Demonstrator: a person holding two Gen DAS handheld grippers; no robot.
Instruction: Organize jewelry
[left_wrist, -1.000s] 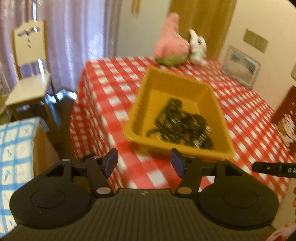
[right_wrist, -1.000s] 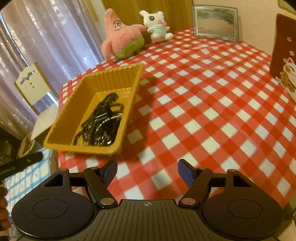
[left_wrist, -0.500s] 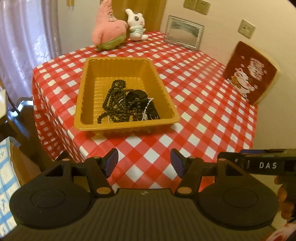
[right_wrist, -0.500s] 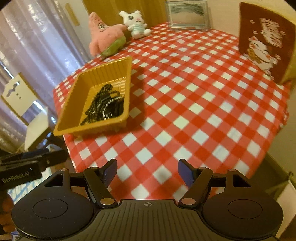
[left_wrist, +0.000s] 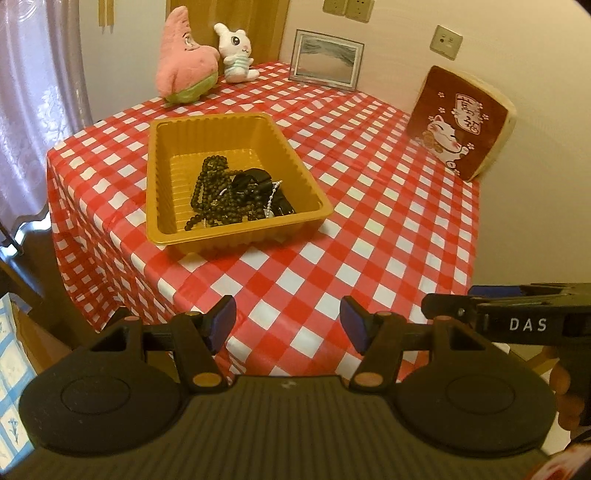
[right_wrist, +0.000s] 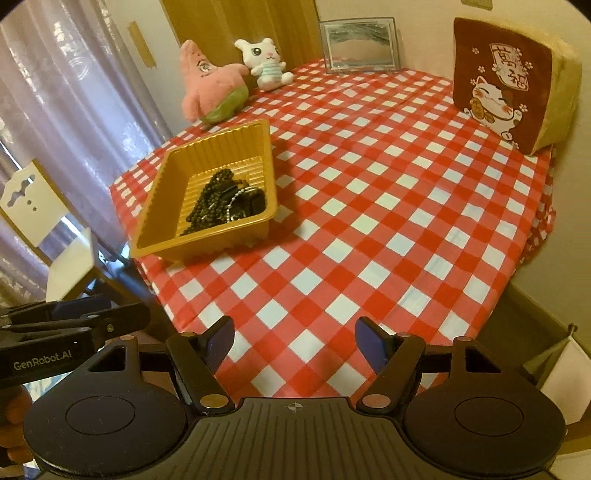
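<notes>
Desk (left_wrist: 369, 206) with red-check cloth fills mid frame, looks slick plastic. Yellow tray (left_wrist: 162, 177) sits centre-left in the left view, left of centre in the right view (right_wrist: 162, 192); thin ribbed plastic, probably light and will skid if nudged.

Jewelry is all in the tray's near right corner: dark bead strands (left_wrist: 214, 199) tangled with a black strap-like piece (left_wrist: 255, 177) and a thin silver chain (left_wrist: 272, 195). Can't separate pieces further.

Handling guess: beads limp, light, round, so they'll roll out of a flat pinch. Take a bunched section of strand or the loose loop toward the tray's middle, lift slowly; tangle likely drags the chain along. Chain is the fragile one.

Left hand-held gripper (left_wrist: 288, 325) fingers apart, empty, low centre, well short of the tray. Right hand-held gripper (right_wrist: 295, 341) likewise apart and empty.
</notes>
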